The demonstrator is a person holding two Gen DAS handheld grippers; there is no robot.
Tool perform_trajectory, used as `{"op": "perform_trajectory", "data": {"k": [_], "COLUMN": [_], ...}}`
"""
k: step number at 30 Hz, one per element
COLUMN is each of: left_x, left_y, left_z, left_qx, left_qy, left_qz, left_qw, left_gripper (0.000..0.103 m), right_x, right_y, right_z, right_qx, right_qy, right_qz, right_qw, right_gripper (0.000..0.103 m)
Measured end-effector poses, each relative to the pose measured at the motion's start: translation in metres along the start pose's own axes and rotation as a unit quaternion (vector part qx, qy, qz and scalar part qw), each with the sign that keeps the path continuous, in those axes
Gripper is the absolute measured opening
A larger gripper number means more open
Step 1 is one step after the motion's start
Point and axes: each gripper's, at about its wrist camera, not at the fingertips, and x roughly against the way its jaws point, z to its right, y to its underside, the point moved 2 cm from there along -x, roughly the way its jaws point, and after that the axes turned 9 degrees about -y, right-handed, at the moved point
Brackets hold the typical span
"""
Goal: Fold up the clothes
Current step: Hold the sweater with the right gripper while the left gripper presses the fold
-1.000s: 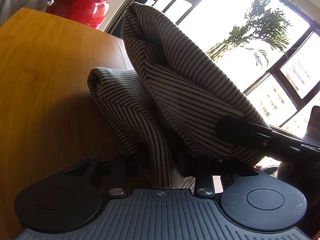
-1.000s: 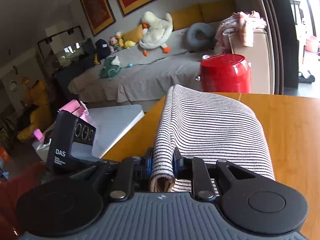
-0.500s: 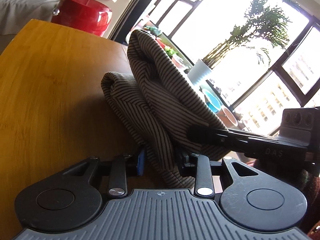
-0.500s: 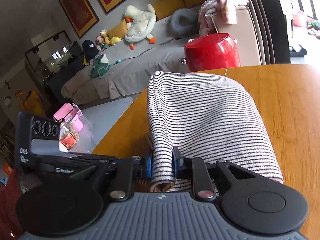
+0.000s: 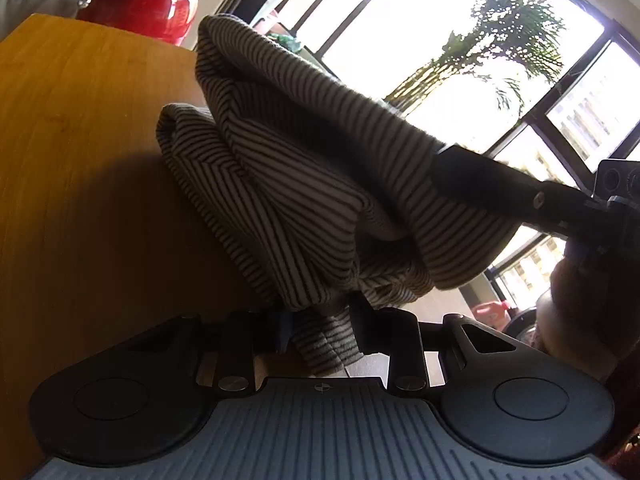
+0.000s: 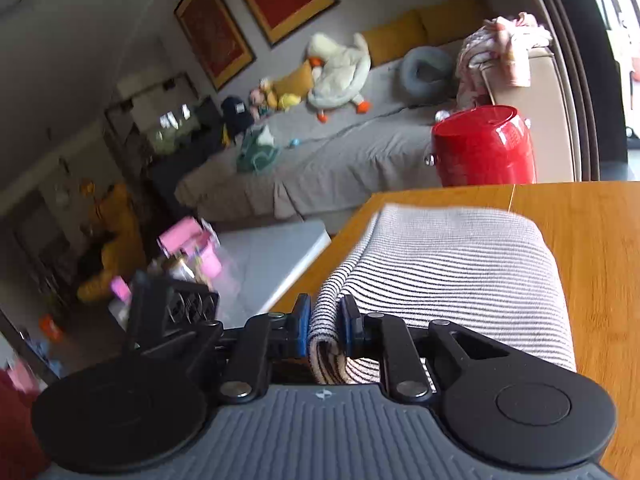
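Observation:
A black-and-white striped garment (image 5: 300, 184) is bunched up over the wooden table (image 5: 80, 160). My left gripper (image 5: 320, 320) is shut on a thick fold of its near edge. At the right of the left wrist view, the right gripper's black finger (image 5: 520, 196) holds another edge higher up. In the right wrist view the garment (image 6: 448, 260) drapes forward in a rounded fold onto the table (image 6: 600, 240). My right gripper (image 6: 326, 320) pinches a doubled hem between its blue pads, jaws closing tighter on it. The left gripper's body (image 6: 172, 308) shows low at the left.
A red round container (image 5: 140, 4) (image 6: 484, 148) stands just past the table's far edge. Beyond it are a grey sofa (image 6: 340, 160) with soft toys and a large window (image 5: 440, 40). A low white table (image 6: 272, 256) stands beside the left table edge.
In the left wrist view the held fold and the right gripper's finger have risen again after dipping. The right wrist view has swung and blurred slightly. Both grips stay on the garment.

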Motion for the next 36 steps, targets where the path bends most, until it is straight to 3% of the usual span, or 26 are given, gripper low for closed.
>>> {"op": "perform_trajectory", "data": {"k": [5, 9, 11, 13, 16, 19, 21, 23, 25, 26, 30, 33, 36], "left_x": [0.001, 0.001, 0.001, 0.003, 0.009, 0.017, 0.02, 0.02, 0.019, 0.018, 0.013, 0.009, 0.01], "left_y": [0.002, 0.002, 0.005, 0.008, 0.01, 0.015, 0.018, 0.021, 0.023, 0.023, 0.019, 0.017, 0.016], "left_z": [-0.002, -0.001, -0.001, -0.001, 0.002, 0.005, 0.005, 0.006, 0.007, 0.007, 0.006, 0.005, 0.005], "left_qx": [0.001, 0.0, 0.0, -0.001, -0.013, -0.028, -0.029, -0.026, -0.024, -0.023, -0.019, -0.013, -0.018], "left_qy": [-0.003, -0.003, -0.004, -0.006, -0.018, -0.032, -0.029, -0.021, -0.015, -0.013, -0.005, 0.003, -0.002], "left_qz": [0.0, 0.0, 0.001, 0.002, 0.005, 0.004, 0.002, 0.0, 0.0, 0.0, -0.002, -0.004, -0.006], "left_qw": [1.0, 1.0, 1.0, 1.0, 0.9997, 0.9991, 0.9992, 0.9994, 0.9996, 0.9996, 0.9998, 0.9999, 0.9998], "left_gripper": [0.033, 0.033, 0.034, 0.034, 0.034, 0.042, 0.042, 0.041, 0.04, 0.04, 0.039, 0.038, 0.036], "right_x": [-0.013, -0.009, -0.006, -0.005, -0.008, -0.019, -0.027, -0.032, -0.029, -0.024, 0.007, 0.012, -0.003], "right_y": [0.02, 0.019, 0.018, 0.016, 0.016, 0.021, 0.027, 0.032, 0.031, 0.028, 0.014, 0.015, 0.033], "right_z": [0.022, 0.006, -0.005, -0.015, -0.026, -0.027, -0.022, -0.017, -0.017, -0.019, -0.035, -0.044, -0.037], "right_qx": [-0.05, 0.012, 0.054, 0.085, 0.116, 0.134, 0.145, 0.163, 0.16, 0.154, 0.153, 0.166, 0.175], "right_qy": [0.007, 0.045, 0.07, 0.085, 0.089, 0.101, 0.119, 0.14, 0.134, 0.128, 0.102, 0.078, 0.081], "right_qz": [-0.018, -0.017, -0.017, -0.009, -0.01, -0.025, -0.036, -0.042, -0.04, -0.035, -0.011, -0.033, -0.08], "right_qw": [0.999, 0.999, 0.996, 0.993, 0.989, 0.985, 0.982, 0.976, 0.977, 0.979, 0.983, 0.983, 0.978], "right_gripper": [0.015, 0.017, 0.027, 0.051, 0.06, 0.067, 0.067, 0.051, 0.024, 0.02, 0.017, 0.017, 0.018]}}
